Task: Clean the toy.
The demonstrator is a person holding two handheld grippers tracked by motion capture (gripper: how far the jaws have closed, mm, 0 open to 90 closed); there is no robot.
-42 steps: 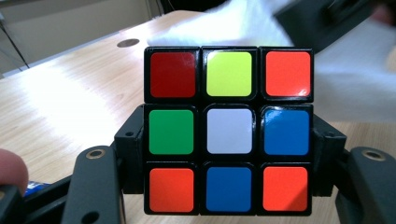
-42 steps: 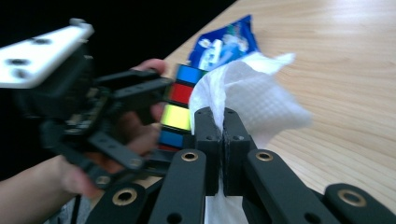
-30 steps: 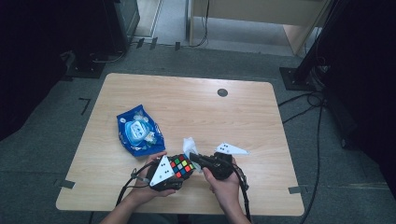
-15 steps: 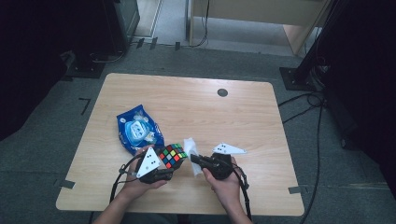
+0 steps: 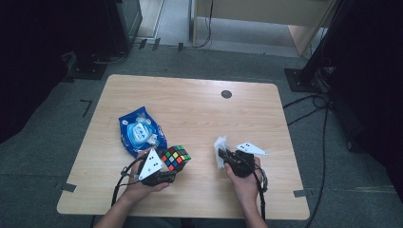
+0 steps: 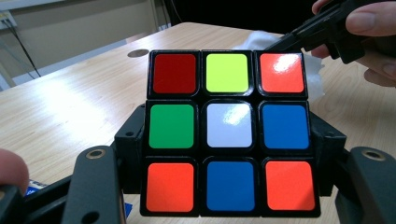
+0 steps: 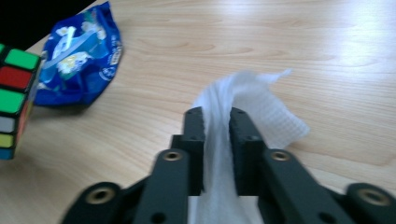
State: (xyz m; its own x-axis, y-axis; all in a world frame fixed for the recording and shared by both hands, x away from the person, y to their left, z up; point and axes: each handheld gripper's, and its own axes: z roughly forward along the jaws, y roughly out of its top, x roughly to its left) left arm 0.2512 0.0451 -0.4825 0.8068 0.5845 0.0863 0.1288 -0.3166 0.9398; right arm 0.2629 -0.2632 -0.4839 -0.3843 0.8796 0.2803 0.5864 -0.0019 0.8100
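Observation:
A scrambled colour cube [image 5: 174, 157] is held off the wooden table [image 5: 199, 114] near its front edge, clamped between the jaws of my left gripper [image 5: 167, 166]. In the left gripper view the cube [image 6: 229, 133] faces the camera, a jaw pressed on each side. My right gripper [image 5: 223, 156] is shut on a white wipe [image 5: 220, 147], apart from the cube to its right. The wipe [image 7: 243, 105] runs between the two black jaws and fans out beyond their tips above the table. The right gripper also appears in the left gripper view behind the cube, with the wipe [image 6: 261, 39].
A blue wipes packet [image 5: 140, 132] lies on the table left of centre, just behind the cube, and shows as the packet [image 7: 77, 51] in the right gripper view. A round cable hole [image 5: 226, 94] sits at the table's back right. Cables and stands surround the table on the floor.
My two hands have drawn apart: the left gripper carried the cube leftward and the right gripper with the wipe shifted slightly right, opening a gap between cube and wipe.

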